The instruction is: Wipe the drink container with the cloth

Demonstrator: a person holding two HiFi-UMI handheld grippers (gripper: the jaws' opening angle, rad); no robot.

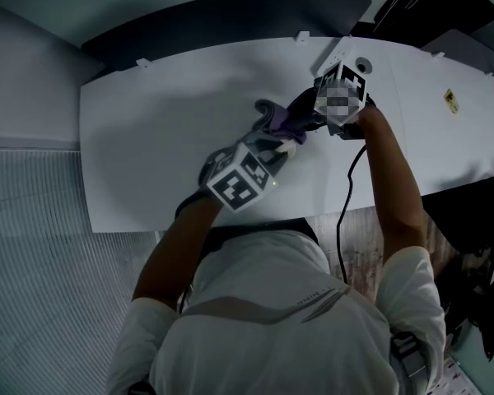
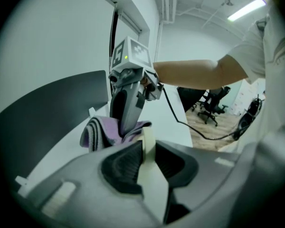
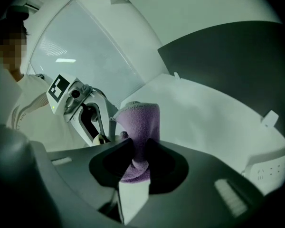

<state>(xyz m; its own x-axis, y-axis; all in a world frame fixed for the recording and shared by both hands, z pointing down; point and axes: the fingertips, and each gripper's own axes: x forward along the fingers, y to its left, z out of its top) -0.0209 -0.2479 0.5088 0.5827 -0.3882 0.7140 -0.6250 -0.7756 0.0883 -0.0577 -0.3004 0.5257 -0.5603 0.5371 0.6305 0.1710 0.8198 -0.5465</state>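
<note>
A purple cloth (image 1: 273,118) hangs bunched over the middle of the white table (image 1: 148,138). My right gripper (image 1: 309,123) reaches in from the far right and is shut on the cloth (image 3: 143,122), which fills the gap between its jaws (image 3: 137,148). My left gripper (image 1: 285,146) comes from the near side. Its jaws (image 2: 147,145) are closed on a narrow pale cream piece that I take for the drink container (image 2: 147,136). The cloth (image 2: 99,133) lies against it just beyond the tips, and most of the container is hidden. In the right gripper view a yellowish bit (image 3: 100,139) shows at the left gripper's tips.
A dark panel (image 1: 230,23) runs along the table's far edge. A white socket box (image 1: 347,53) sits at the back right. A black cable (image 1: 344,208) trails off the near edge. Office chairs (image 2: 213,103) stand on the floor beyond the table.
</note>
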